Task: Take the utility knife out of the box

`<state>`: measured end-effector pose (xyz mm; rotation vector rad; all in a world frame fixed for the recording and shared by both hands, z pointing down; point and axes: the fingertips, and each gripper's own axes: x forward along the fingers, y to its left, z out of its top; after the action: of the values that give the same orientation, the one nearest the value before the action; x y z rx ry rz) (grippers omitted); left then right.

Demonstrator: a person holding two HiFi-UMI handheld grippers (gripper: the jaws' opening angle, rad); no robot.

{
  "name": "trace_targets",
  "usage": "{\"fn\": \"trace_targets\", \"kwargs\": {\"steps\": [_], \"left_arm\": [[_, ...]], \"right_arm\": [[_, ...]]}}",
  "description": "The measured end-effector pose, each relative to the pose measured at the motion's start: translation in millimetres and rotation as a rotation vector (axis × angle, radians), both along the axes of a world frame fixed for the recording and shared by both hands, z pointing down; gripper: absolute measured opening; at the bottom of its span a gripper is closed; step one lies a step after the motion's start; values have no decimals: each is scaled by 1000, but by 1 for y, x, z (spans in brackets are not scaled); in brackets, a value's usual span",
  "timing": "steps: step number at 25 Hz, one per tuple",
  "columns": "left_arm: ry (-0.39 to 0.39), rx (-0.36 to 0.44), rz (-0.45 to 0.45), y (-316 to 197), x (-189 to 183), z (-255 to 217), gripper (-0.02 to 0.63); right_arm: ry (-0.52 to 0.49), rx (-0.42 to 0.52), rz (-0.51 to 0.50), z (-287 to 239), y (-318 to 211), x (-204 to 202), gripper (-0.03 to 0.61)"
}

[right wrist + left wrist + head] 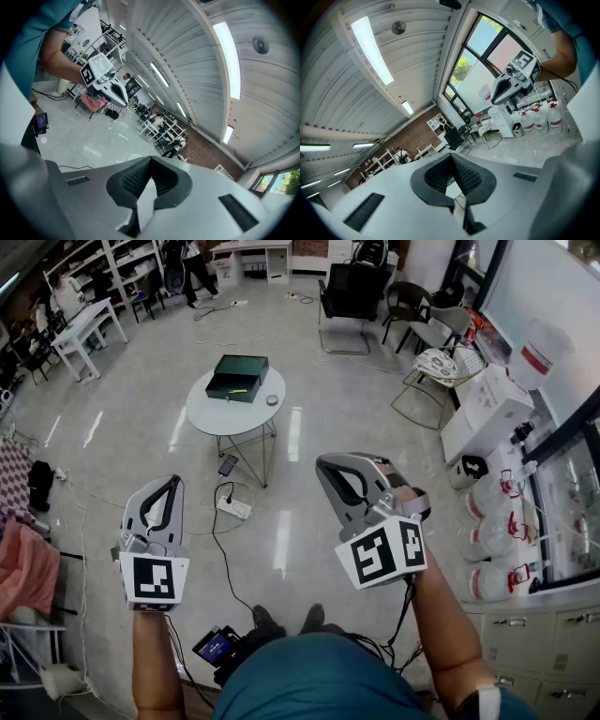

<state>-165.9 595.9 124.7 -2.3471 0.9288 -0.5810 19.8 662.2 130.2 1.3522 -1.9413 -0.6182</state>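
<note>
A dark green box lies open on a small round white table far ahead of me on the floor. A thin yellow item shows inside the box; it is too small to tell whether it is the utility knife. My left gripper is held low at the left, well short of the table, with its jaws together and nothing between them. At the right my right gripper is also shut and empty, equally far from the box.
A small round object sits on the table by the box. A power strip with cables lies under the table. A black chair stands behind, water bottles and cabinets at the right, white tables at the back left.
</note>
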Motion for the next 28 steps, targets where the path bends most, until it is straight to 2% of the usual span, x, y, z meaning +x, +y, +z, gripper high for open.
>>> {"fn": "trace_targets", "kwargs": {"steps": [18,28], "left_arm": [[-11,5,-12,13,23,2,18],[3,-17,37,-44,18,11,18]], "right_arm": [[-52,27,-6,-5,8,25,38],[-79,14,43,-5,-41,14,38]]}}
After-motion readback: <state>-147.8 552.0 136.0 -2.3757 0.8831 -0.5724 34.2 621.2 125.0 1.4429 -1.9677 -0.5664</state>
